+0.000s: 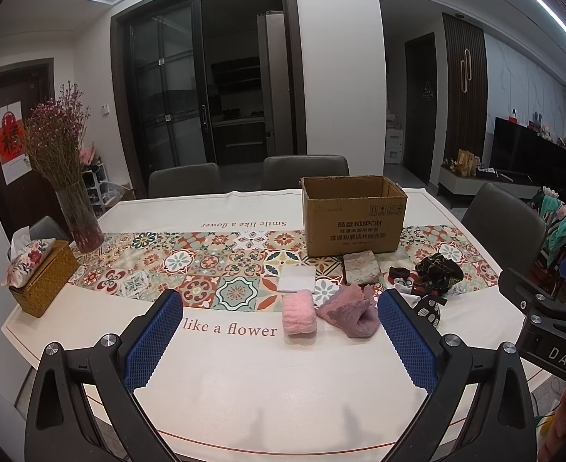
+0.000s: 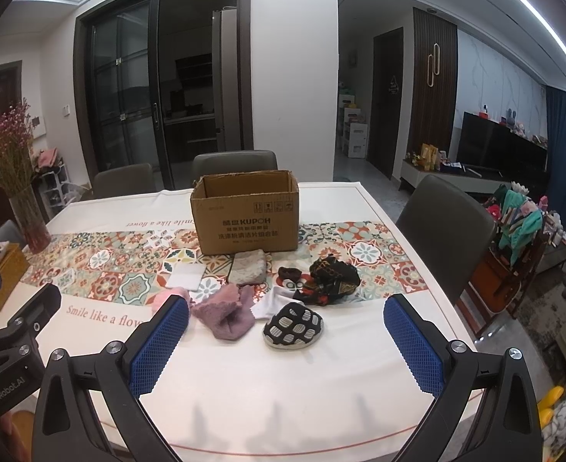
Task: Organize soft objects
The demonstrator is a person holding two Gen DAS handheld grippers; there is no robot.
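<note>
Reading "KUPOH", cardboard box (image 2: 244, 213) stands beyond both grippers' wide, empty jaws.

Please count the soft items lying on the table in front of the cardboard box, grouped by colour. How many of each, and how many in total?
Pink rolled towel: 1
Mauve fluffy cloth: 1
White folded cloth: 1
Beige folded cloth: 1
White flat cloth: 1
Black-and-white patterned piece: 1
Dark patterned scarf: 1
Small dark brown item: 1
Total: 8

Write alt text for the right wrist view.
The open right gripper hovers above a table, empty. Ahead lie a mauve fuzzy cloth, a black-and-white patterned slipper and an open cardboard box.
</note>
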